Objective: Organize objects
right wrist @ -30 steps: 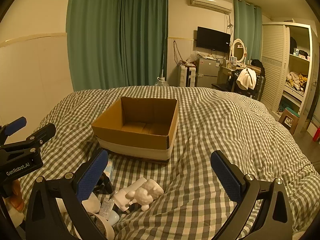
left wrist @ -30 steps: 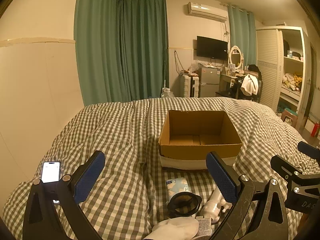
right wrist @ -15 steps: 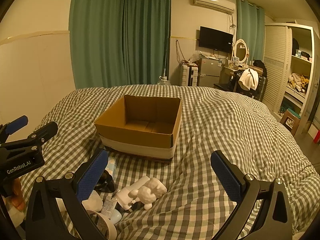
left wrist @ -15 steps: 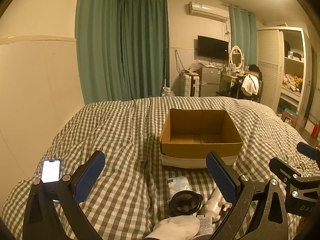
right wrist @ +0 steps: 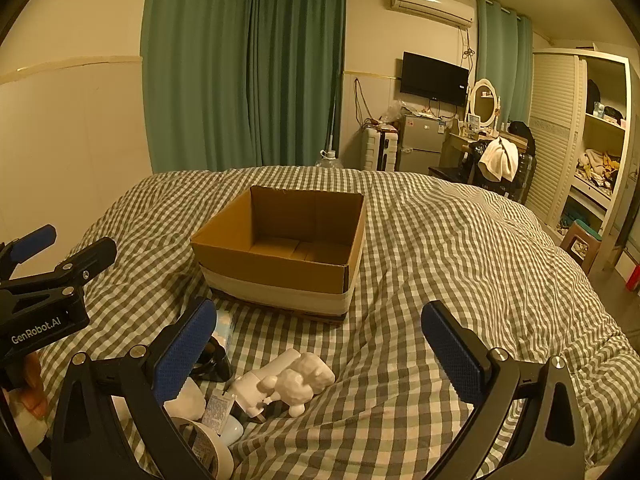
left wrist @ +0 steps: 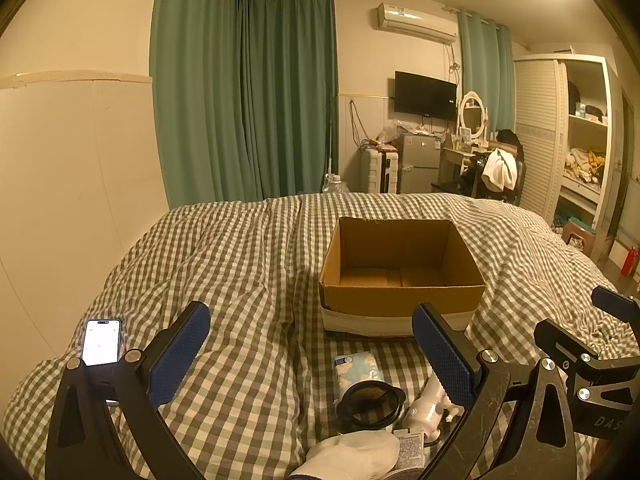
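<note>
An open, empty cardboard box [left wrist: 400, 264] [right wrist: 288, 240] sits on the checked bed. In front of it lies a small pile: a blue tissue pack [left wrist: 356, 368], a black round lid [left wrist: 370, 400], a white figurine [right wrist: 296, 380] [left wrist: 430, 404], a white sock [left wrist: 352, 456], a small sachet [right wrist: 218, 408] and a tape roll [right wrist: 204, 448]. My left gripper [left wrist: 316, 364] is open and empty, above the near bed left of the pile. My right gripper [right wrist: 320, 356] is open and empty, over the figurine's right side.
A lit phone [left wrist: 101, 342] lies on the bed at the left edge. The wall [left wrist: 60, 200] runs along the left. Green curtains, a fridge, a dresser and a wardrobe [right wrist: 580, 140] stand beyond the bed. The checked quilt [right wrist: 460, 260] spreads right of the box.
Both grippers have drifted slightly; the box and pile sit a little lower in both views. Both stay open and empty.
</note>
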